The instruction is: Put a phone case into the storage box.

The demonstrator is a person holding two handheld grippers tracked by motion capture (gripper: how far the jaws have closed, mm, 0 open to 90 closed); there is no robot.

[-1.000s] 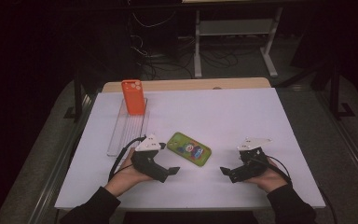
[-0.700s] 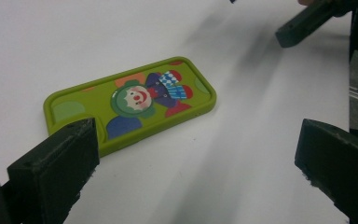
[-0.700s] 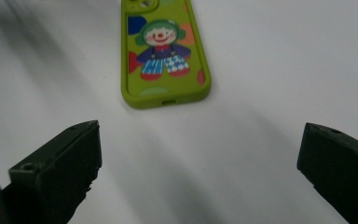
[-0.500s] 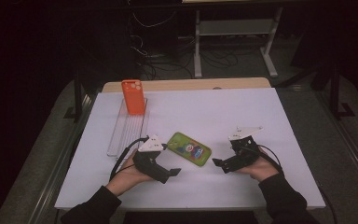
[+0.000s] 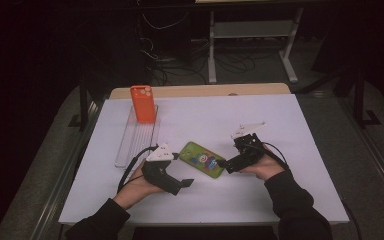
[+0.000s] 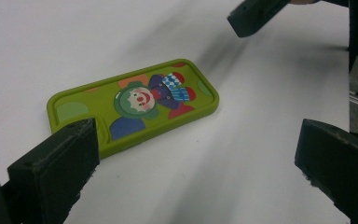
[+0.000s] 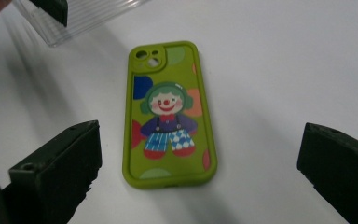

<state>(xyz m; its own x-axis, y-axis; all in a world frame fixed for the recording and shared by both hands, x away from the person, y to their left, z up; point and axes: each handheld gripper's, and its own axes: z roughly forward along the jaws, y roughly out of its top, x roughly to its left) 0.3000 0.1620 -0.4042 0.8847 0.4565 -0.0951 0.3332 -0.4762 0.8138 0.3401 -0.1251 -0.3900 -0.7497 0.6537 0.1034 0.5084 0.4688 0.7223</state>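
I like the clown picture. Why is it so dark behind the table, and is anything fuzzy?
High view: light falls on the white table alone; the room behind is dark. Left gripper view: the green clown case is sharp, the right gripper's jaw tip at top blurred. Right gripper view: soft grey shadows streak left.

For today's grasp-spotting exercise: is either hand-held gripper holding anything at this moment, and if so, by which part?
Nothing is held. Both the left hand-held gripper and the right hand-held gripper are open, and the green clown phone case lies flat on the table between them, ungripped.

Bright white table (image 5: 280,125), dark dim surroundings, soft shadows, blurred near jaws
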